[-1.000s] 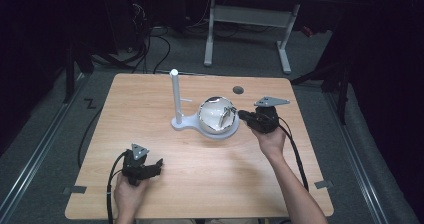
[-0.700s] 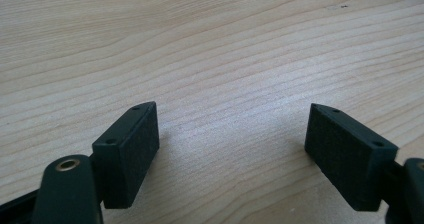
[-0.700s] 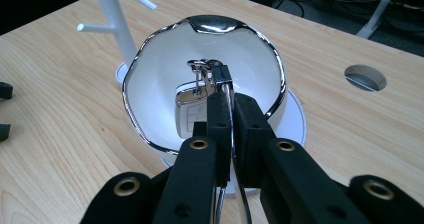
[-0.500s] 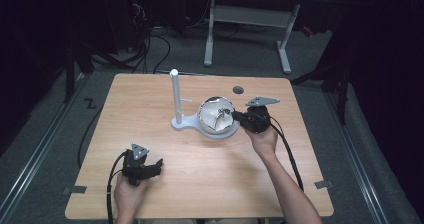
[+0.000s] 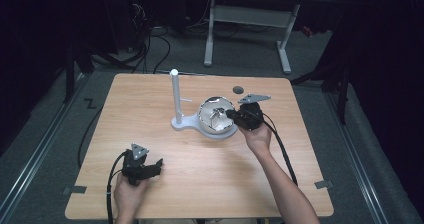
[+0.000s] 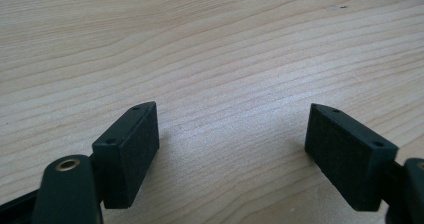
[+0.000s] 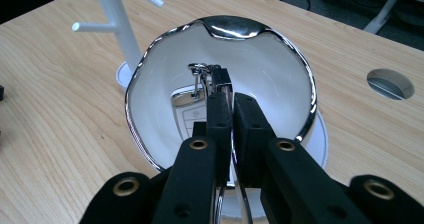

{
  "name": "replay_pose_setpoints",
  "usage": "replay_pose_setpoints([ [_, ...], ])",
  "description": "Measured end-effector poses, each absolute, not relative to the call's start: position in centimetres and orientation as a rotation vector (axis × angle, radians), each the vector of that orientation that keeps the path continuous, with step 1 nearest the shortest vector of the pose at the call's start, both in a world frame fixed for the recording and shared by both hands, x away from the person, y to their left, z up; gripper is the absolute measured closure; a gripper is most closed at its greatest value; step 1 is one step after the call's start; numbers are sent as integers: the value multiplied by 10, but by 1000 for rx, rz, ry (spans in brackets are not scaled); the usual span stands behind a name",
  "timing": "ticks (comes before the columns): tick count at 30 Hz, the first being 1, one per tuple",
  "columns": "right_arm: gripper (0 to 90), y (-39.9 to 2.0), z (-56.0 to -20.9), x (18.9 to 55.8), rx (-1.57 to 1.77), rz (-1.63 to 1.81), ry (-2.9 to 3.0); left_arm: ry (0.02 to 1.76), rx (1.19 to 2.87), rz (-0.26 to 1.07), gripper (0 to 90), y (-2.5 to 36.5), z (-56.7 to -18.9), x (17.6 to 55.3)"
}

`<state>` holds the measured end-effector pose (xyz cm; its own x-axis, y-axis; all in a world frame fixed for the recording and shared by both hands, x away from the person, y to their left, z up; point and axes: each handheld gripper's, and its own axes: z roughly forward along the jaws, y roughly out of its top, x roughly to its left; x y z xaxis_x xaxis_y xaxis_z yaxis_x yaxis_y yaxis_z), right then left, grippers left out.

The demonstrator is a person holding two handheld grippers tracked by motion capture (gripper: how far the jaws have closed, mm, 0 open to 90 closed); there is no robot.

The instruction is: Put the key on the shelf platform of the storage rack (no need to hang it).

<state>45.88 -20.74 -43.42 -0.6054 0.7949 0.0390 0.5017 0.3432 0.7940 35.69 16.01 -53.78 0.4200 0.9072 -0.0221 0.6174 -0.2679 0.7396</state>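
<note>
From the high view, your right gripper (image 5: 235,115) reaches over the rim of the chrome-edged bowl (image 5: 216,115), which sits on a white stand (image 5: 176,100) whose upright post with a short side peg rises just beside the bowl on its left; your left gripper (image 5: 156,165) rests well apart, near the table's (image 5: 300,149) front edge, so the right hand is plainly the nearer one. In the left gripper view, your jaws stand wide apart over bare wood, with nothing between them. In the right gripper view, the jaws are pressed together on a small metal piece of the key set (image 7: 197,96) inside the bowl: a ring and clasp sit just past the tips, and the pale key fob lies below and to the left against the bowl's white inner wall, its long axis running roughly along the jaws. Judging from this, a lift straight up out of the bowl should bring the fob dangling beneath your grip.
</note>
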Motion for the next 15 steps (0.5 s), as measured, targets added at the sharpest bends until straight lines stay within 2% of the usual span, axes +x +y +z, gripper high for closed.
replay_pose_setpoints([
  [15, 863, -189, -442, 473, 1158, 1106, 2283, 1288, 1992, 541, 219, 160, -538, 357],
])
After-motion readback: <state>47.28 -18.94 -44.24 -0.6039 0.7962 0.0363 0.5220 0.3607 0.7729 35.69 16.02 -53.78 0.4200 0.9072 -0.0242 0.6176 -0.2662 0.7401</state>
